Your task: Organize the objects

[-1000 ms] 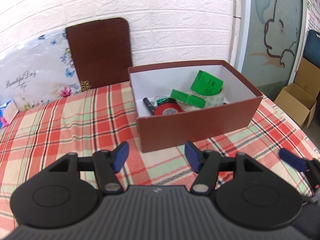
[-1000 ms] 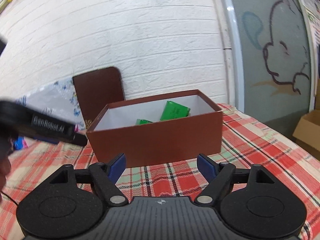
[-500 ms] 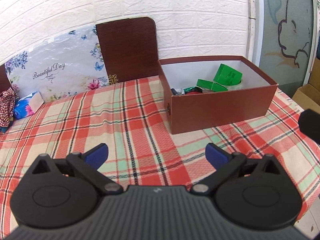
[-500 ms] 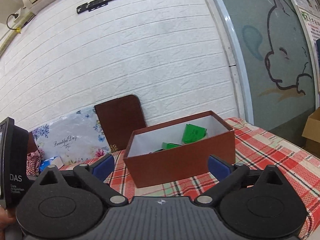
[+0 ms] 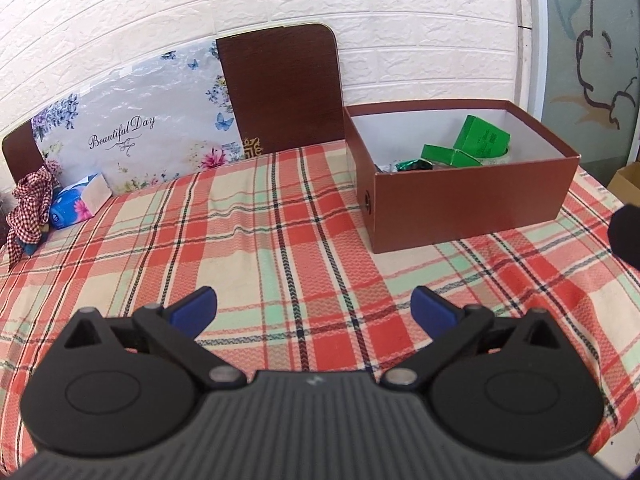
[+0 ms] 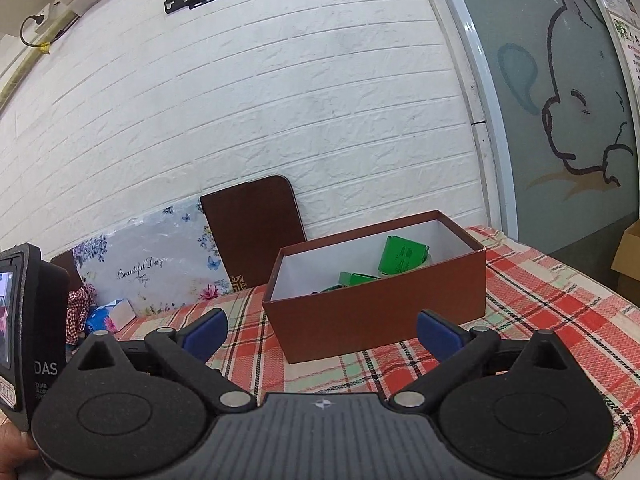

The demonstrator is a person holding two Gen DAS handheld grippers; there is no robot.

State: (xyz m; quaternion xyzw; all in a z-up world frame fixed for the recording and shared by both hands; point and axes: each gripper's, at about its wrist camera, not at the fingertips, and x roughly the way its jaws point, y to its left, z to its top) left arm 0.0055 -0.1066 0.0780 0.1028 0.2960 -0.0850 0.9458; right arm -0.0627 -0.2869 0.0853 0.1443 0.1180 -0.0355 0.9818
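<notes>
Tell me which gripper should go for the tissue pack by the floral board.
Left, probably. The left gripper is open and empty, and the tissue pack lies ahead on its own left side across bare plaid cloth. The right gripper, also open, faces the brown box, with the left unit between it and the pack.

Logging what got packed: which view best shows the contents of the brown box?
The left wrist view: it looks down into the brown box, showing the green cartons, a tape roll beneath them and a dark green wrapper. The right wrist view sits lower, so the box's front wall hides all but the cartons.
</notes>
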